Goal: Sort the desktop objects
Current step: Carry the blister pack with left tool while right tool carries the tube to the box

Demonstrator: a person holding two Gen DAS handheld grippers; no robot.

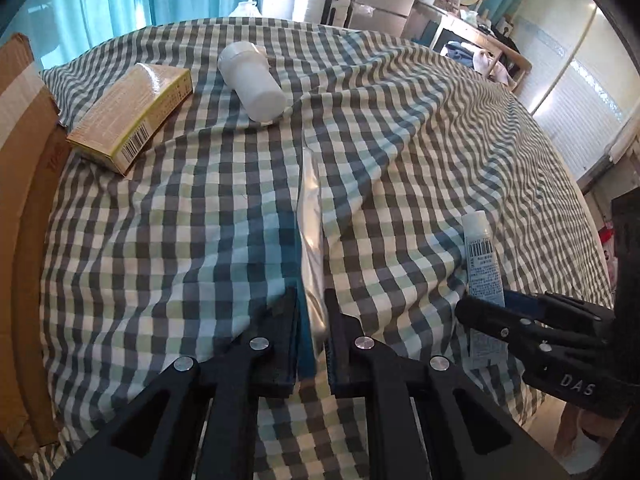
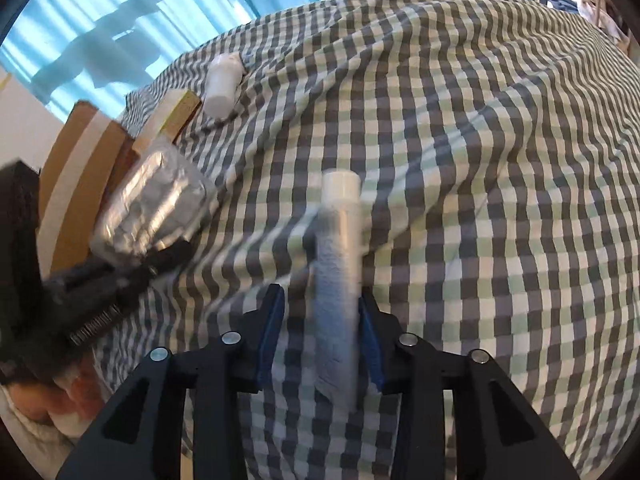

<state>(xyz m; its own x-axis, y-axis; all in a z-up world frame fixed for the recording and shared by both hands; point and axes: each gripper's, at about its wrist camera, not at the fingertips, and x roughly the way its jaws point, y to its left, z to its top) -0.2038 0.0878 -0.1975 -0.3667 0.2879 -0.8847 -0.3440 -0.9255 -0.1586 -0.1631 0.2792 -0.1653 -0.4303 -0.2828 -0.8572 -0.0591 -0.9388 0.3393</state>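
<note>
My left gripper [image 1: 311, 296] is shut on a silvery plastic packet [image 1: 310, 240], which I see edge-on between the pads. In the right wrist view the same packet [image 2: 156, 196] shows broadside, held by the left gripper [image 2: 160, 256] above the cloth near the cardboard box [image 2: 80, 152]. A white tube [image 2: 342, 216] with a cap at its far end stands between the fingers of my right gripper [image 2: 320, 294]. It leans on the right pad, and a gap shows at the left pad, so the jaws are open. From the left wrist camera, the tube [image 1: 482, 264] and the right gripper [image 1: 486, 302] sit at the right.
A checked cloth [image 1: 200, 200] with folds covers the table. A tan-and-yellow carton [image 1: 128, 112] and a white bottle [image 1: 252, 80] on its side lie at the far left. An open cardboard box [image 1: 24, 160] borders the left edge. Shelves and furniture stand beyond the table.
</note>
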